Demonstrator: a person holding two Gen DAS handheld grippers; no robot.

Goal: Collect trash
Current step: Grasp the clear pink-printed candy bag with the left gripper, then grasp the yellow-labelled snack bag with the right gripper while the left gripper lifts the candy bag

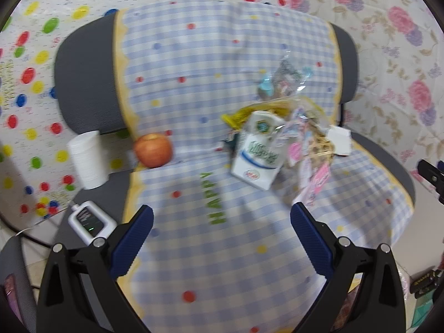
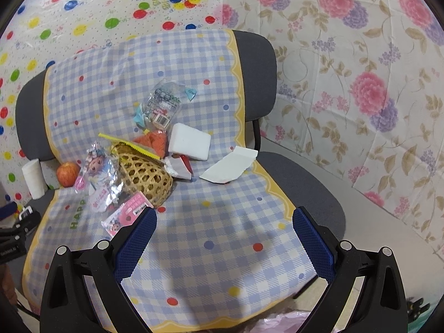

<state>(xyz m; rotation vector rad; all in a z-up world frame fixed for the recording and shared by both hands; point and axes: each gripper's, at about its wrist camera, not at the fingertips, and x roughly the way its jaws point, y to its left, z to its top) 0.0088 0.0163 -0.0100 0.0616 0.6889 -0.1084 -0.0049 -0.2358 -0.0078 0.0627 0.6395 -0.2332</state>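
Note:
A woven bamboo basket [image 2: 144,173] lies on its side on the checked chair cloth [image 2: 222,236], with wrappers around it: a cartoon-girl foil wrapper [image 2: 101,177], a pink packet [image 2: 126,215], a clear plastic bag [image 2: 163,105], a red-and-white wrapper [image 2: 179,166], a torn white paper [image 2: 230,166] and a white foam block [image 2: 188,141]. In the left wrist view a white-and-green carton [image 1: 256,152] leans on the pile. My left gripper [image 1: 222,236] is open and empty above the seat front. My right gripper [image 2: 224,236] is open and empty, its left finger close to the pink packet.
An apple [image 1: 152,149] and a stack of white cups [image 1: 87,159] stand at the seat's left edge. A white device with a cable [image 1: 90,220] lies near them. The grey chair back [image 2: 258,63] rises behind. Patterned sheets cover the walls.

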